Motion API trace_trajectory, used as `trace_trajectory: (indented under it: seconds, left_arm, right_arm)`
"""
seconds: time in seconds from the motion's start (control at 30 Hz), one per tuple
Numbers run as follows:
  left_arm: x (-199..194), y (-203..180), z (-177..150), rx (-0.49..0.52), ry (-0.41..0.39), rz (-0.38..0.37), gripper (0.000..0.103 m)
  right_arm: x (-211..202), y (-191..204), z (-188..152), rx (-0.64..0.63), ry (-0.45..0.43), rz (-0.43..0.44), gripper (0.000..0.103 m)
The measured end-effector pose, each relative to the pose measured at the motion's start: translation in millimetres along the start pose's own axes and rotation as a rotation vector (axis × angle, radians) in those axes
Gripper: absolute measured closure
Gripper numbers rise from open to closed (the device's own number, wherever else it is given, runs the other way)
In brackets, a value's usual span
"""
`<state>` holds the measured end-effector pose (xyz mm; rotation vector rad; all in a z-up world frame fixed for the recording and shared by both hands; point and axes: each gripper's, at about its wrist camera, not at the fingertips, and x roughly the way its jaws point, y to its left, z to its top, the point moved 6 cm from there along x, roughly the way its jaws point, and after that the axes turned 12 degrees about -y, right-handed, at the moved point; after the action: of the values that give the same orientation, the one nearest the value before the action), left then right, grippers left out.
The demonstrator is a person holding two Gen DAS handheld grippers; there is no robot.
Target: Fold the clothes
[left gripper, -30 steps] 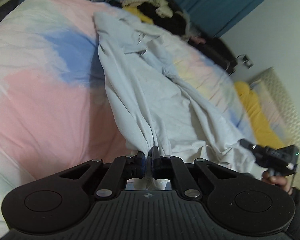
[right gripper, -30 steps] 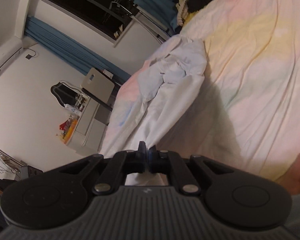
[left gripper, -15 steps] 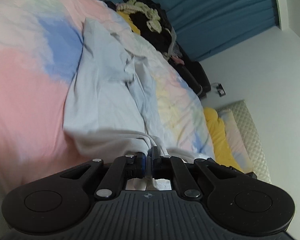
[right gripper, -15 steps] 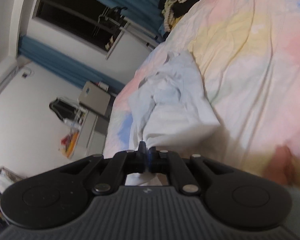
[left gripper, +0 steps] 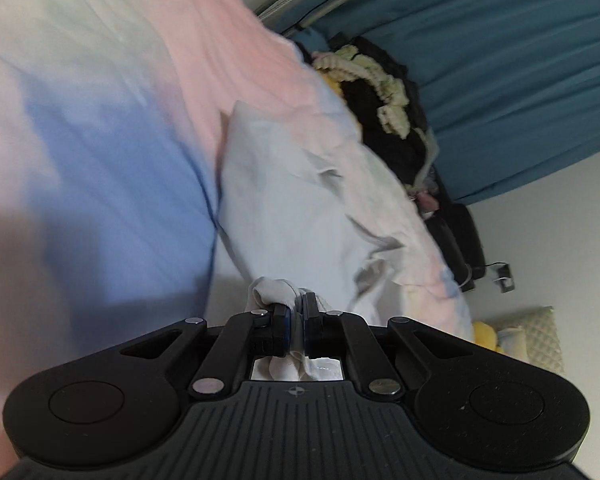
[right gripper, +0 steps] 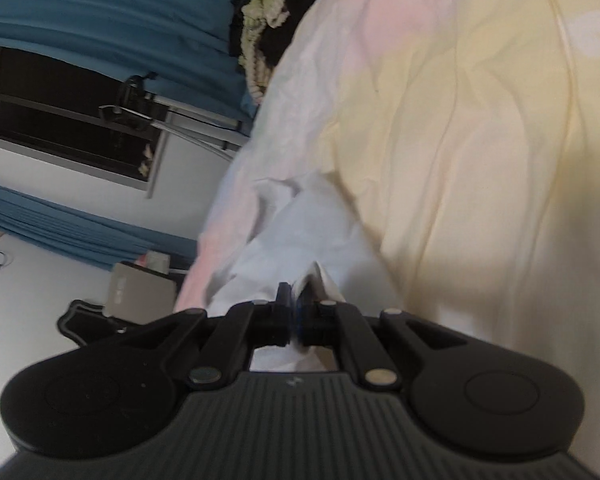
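Observation:
A pale blue-white garment [left gripper: 292,208] lies crumpled on the bed, its far part spread towards the headboard side. My left gripper [left gripper: 296,308] is shut on a bunched edge of it, low over the bed. The same garment shows in the right wrist view [right gripper: 300,232]. My right gripper [right gripper: 294,300] is shut on another edge of it, with a fold of cloth standing up between the pads.
The bed cover [left gripper: 100,160] is pastel pink, blue and yellow [right gripper: 480,140]. A heap of dark and cream clothes [left gripper: 380,92] sits at the far end before blue curtains [left gripper: 520,60]. A yellow pillow [left gripper: 486,332] lies at right. A window [right gripper: 68,120] and furniture [right gripper: 140,292] are beyond the bed.
Both grippers have carried their held edges forward over the garment towards its far end and dropped lower. The cloth between them has gone from stretched out to doubled over and shorter.

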<state>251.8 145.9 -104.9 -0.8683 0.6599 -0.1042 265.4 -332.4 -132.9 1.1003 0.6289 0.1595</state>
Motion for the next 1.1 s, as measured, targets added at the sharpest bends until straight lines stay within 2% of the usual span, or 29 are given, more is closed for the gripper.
trace_trajectory:
  seconds: [0.2, 0.4, 0.47, 0.5, 0.53, 0.57, 0.63, 0.7, 0.77, 0.97, 1.1]
  left_arm:
    - [42.9, 18.0, -3.7, 0.039, 0.034, 0.025, 0.096]
    - [31.7, -3.0, -8.4, 0.180, 0.001, 0.042, 0.091]
    - [21.0, -11.1, -13.9, 0.228, -0.016, 0.053, 0.081]
    - [14.1, -15.5, -16.8, 0.254, -0.031, 0.061, 0.076]
    - [6.1, -20.2, -19.7, 0.283, -0.050, 0.068, 0.064]
    - [-2.0, -25.2, -22.8, 0.315, -0.072, 0.077, 0.047]
    - [-20.3, -37.4, -30.0, 0.401, -0.130, 0.102, 0.028]
    - [-39.6, -50.8, -37.9, 0.471, -0.182, 0.109, 0.025]
    - [-55.8, -61.9, -45.4, 0.512, -0.222, 0.112, 0.016]
    - [-92.4, -90.6, -82.3, 0.627, -0.312, 0.086, 0.011]
    - [-87.3, -92.7, -111.8, 0.658, -0.304, 0.099, 0.010]
  right_arm:
    - [34.0, -35.6, -3.4, 0.027, 0.052, -0.037, 0.099]
    - [31.9, -29.2, -6.3, -0.047, 0.057, -0.030, 0.095]
    - [22.0, -20.7, -7.1, -0.096, 0.046, -0.021, 0.090]
    - [16.7, -16.3, -8.1, -0.121, 0.038, -0.017, 0.082]
    - [11.2, -11.9, -9.3, -0.146, 0.029, -0.013, 0.076]
    - [5.2, -6.5, -11.0, -0.176, 0.019, -0.005, 0.066]
    - [-8.4, 6.1, -14.7, -0.243, -0.002, 0.011, 0.063]
    - [-23.8, 16.8, -21.3, -0.313, -0.025, 0.022, 0.055]
    - [-37.3, 27.3, -30.5, -0.392, -0.048, 0.034, 0.051]
    - [-66.4, 57.6, -64.9, -0.619, -0.123, 0.087, 0.051]
    - [-68.1, 68.7, -87.6, -0.720, -0.143, 0.124, 0.052]
